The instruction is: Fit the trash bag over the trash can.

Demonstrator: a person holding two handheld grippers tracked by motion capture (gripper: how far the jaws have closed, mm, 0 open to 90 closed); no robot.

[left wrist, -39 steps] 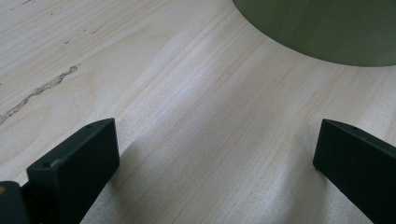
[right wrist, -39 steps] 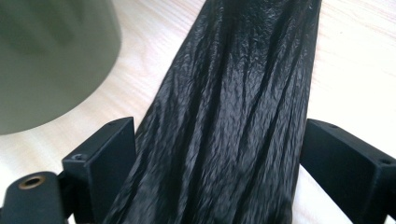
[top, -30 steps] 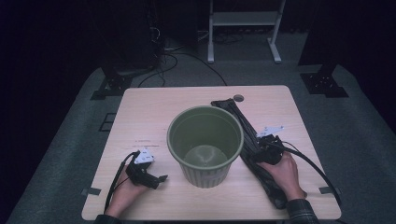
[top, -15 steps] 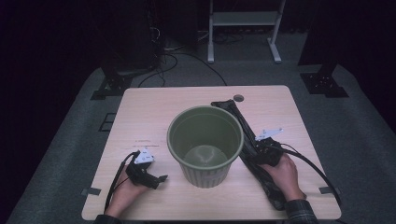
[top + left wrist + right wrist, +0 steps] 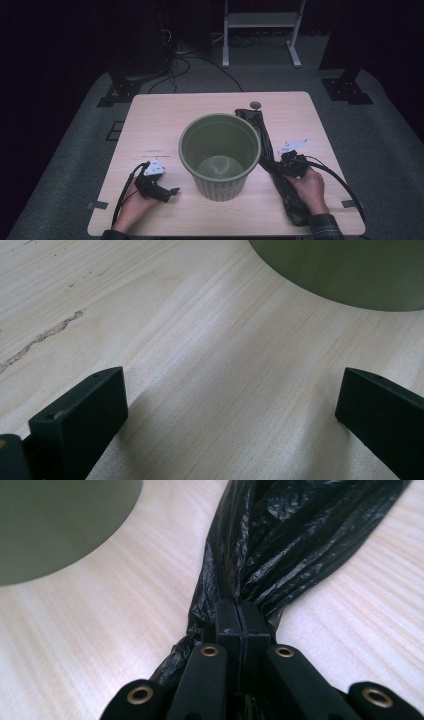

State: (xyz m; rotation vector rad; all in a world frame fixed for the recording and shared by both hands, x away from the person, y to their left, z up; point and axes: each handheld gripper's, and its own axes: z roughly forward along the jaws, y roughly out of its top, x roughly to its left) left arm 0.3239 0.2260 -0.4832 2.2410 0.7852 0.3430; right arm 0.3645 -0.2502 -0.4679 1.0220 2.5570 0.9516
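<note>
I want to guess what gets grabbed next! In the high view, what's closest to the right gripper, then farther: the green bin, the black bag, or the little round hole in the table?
1. black bag: pinched in the right gripper.
2. green bin: beside it, mid-table.
3. round hole: at the table's far edge.

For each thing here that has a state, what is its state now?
Green bin: upright, empty.
Black plastic bag: flat on the table, bunched, pinched.
Right hand-held gripper: just closed, shut on the bag.
Left hand-held gripper: open, holding nothing.
</note>
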